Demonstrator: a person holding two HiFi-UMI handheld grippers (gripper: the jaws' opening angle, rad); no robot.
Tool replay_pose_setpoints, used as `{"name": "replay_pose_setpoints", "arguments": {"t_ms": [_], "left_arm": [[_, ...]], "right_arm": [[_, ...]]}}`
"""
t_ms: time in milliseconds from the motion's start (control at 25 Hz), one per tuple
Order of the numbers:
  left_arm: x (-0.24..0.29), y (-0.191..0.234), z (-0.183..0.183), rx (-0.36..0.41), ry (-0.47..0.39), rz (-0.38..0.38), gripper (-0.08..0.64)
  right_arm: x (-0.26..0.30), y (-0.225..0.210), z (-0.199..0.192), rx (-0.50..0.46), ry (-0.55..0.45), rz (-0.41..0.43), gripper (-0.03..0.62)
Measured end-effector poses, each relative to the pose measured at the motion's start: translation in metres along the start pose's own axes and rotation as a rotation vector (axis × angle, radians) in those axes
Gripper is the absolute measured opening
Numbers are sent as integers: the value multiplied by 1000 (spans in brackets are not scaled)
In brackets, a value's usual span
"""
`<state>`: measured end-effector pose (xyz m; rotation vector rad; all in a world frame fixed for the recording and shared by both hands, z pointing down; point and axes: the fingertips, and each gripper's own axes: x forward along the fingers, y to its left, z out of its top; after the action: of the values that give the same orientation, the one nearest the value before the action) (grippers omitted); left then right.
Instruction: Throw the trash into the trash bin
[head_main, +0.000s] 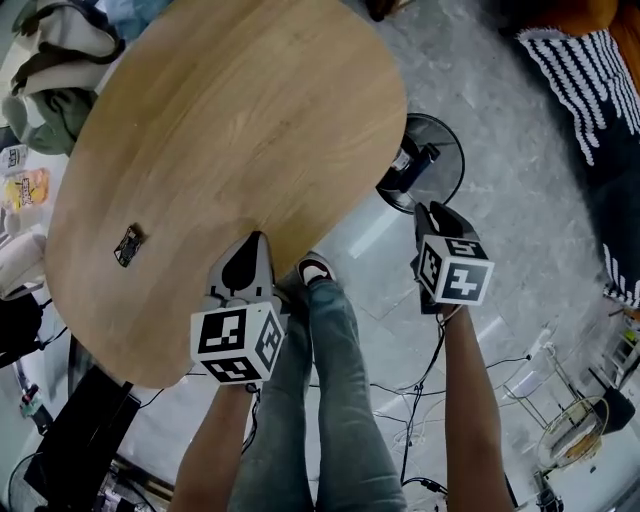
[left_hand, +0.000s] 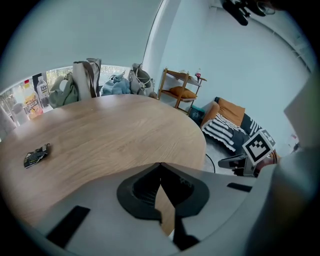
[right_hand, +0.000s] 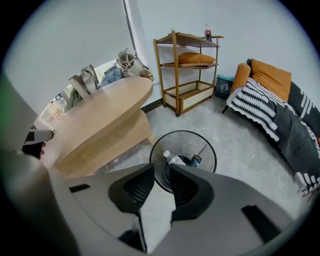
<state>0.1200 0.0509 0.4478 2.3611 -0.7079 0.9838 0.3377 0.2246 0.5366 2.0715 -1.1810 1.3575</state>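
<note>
Wrapper (head_main: 128, 245) on table (head_main: 230, 120), print unreadable

wrapper (head_main: 128, 245): small, dark and crumpled, lying flat and alone on the wooden counter (head_main: 230, 130), near its left edge.
trash bin (right_hand: 200, 142): round, black wire mesh, upright on the grey floor (right_hand: 245, 150) just beside the counter.
bin contents: a clear plastic bottle (right_hand: 172, 159) and a few darker scraps.

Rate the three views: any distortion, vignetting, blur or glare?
Head view: soft even light, no glare, table sharp. Left gripper view: strong fisheye, black corners, bluish cast, wrapper slightly soft. Right gripper view: same fisheye and vignette, trash bin clear.
</note>
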Motion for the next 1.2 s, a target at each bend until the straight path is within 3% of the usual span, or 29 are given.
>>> {"name": "replay_pose_setpoints", "arguments": {"t_ms": [320, 600, 1200], "left_arm": [[-26, 27, 0, -60, -38, 44, 18], [-59, 57, -6, -135, -71, 101, 18], [-145, 156, -59, -397, -153, 323, 18]], "right_arm": [[-38, 37, 11, -118, -32, 24, 100], [-71, 93, 34, -258, -68, 89, 100], [-75, 298, 66, -692, -84, 414, 97]]}}
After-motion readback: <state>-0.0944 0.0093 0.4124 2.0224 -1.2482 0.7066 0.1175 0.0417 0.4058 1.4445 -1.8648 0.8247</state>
